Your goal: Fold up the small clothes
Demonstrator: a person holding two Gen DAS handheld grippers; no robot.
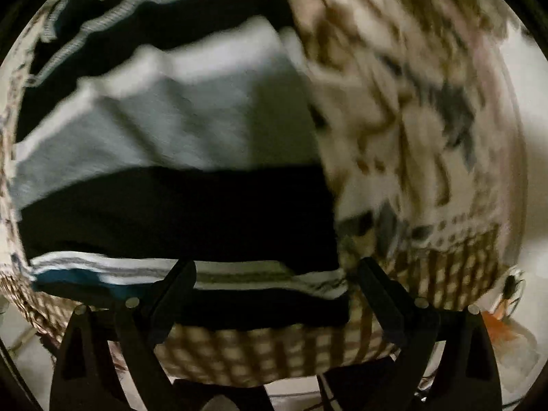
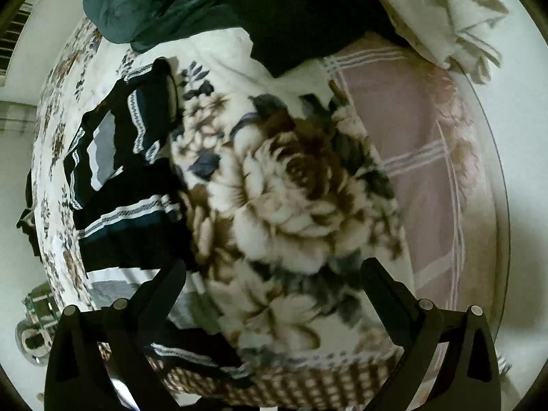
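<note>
A striped garment in black, grey, white and teal lies spread on a floral blanket. My left gripper is open just above the garment's near hem, holding nothing. The left wrist view is blurred. In the right wrist view the same striped garment lies at the left on the floral blanket. My right gripper is open and empty over the blanket, to the right of the garment.
A dark teal cloth heap and a black cloth lie at the far side. A pink checked sheet covers the right of the bed. A pale pillow sits far right. The blanket's checked border hangs at the near edge.
</note>
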